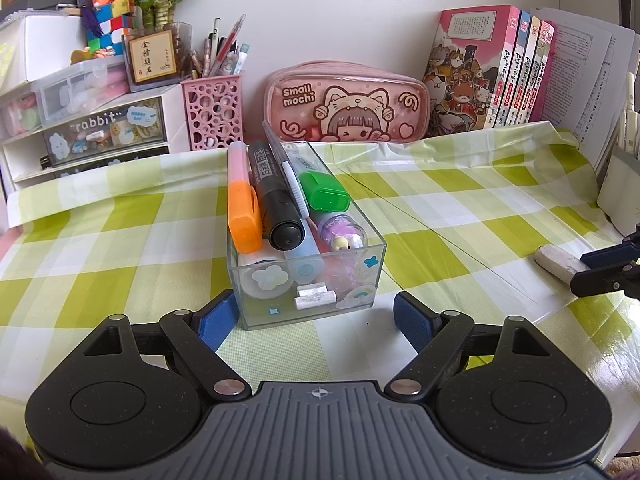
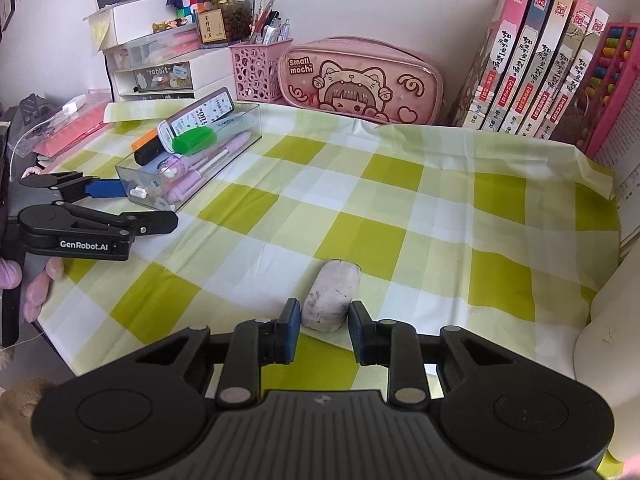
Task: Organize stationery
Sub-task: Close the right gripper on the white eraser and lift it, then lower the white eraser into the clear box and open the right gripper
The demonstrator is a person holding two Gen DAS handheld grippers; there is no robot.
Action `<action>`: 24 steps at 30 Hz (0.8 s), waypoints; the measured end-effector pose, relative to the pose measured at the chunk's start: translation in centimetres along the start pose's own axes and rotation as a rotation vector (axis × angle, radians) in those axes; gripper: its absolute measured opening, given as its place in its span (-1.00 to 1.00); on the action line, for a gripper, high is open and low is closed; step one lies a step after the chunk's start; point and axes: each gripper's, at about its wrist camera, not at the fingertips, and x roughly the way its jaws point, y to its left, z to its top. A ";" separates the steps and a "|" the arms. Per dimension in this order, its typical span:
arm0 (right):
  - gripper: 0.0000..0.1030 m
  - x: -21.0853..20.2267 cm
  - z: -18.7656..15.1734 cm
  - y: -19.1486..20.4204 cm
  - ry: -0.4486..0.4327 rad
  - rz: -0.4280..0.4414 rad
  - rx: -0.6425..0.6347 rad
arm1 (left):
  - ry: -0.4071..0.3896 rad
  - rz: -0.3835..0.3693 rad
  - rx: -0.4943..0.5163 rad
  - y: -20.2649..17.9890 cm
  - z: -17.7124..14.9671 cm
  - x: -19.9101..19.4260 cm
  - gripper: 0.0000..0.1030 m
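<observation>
A clear plastic box [image 1: 308, 280] holds markers, highlighters and pens, with an orange highlighter [image 1: 242, 216], a black marker [image 1: 276, 200] and a green-capped one [image 1: 324, 190] on top. My left gripper [image 1: 316, 320] is open. Its blue pads flank the box's near end: the left pad is at the corner and the right pad stands clear of the wall. A dirty white eraser [image 2: 332, 292] lies on the checked cloth. My right gripper [image 2: 325, 322] is shut on the eraser's near end. The left wrist view shows that eraser [image 1: 556, 262] at the far right with the right gripper [image 1: 580, 272] on it.
Along the wall stand a pink pencil case [image 1: 344, 106], a pink pen holder [image 1: 214, 114], a drawer unit [image 1: 100, 132] and a row of books [image 2: 536, 68]. The green checked tablecloth [image 2: 400, 208] covers the desk. A white object [image 2: 608, 320] sits at the right edge.
</observation>
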 end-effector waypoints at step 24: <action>-0.47 0.4 8.1 3.4 -0.151 0.391 0.183 | 0.000 0.000 0.000 0.0 0.0 0.0 0.58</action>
